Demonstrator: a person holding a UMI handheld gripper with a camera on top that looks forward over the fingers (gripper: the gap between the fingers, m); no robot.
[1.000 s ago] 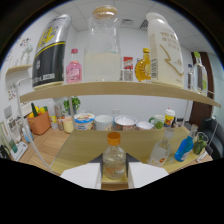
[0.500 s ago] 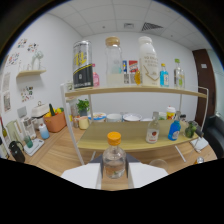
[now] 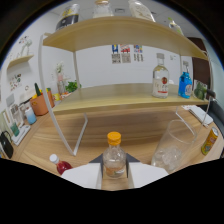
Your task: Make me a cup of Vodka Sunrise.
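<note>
Vodka bottle [image 3: 114, 159], clear with an orange cap, stands upright between the gripper [image 3: 114, 176] fingers, which are clamped on its lower body from both sides. A clear glass [image 3: 174, 146] holding ice sits on the wooden table [image 3: 135, 127] just to the bottle's right, apart from it. A small red bottle [image 3: 59, 165] with a white cap lies near the left finger. Beyond, a white-framed shelf [image 3: 125, 95] carries a clear bottle with a red label [image 3: 160, 78] and a blue bottle [image 3: 185, 85] on its lower board. An orange pot [image 3: 39, 104] with a plant stands on the table further left. A yellow can [image 3: 210, 142] is beside the glass at right.
</note>
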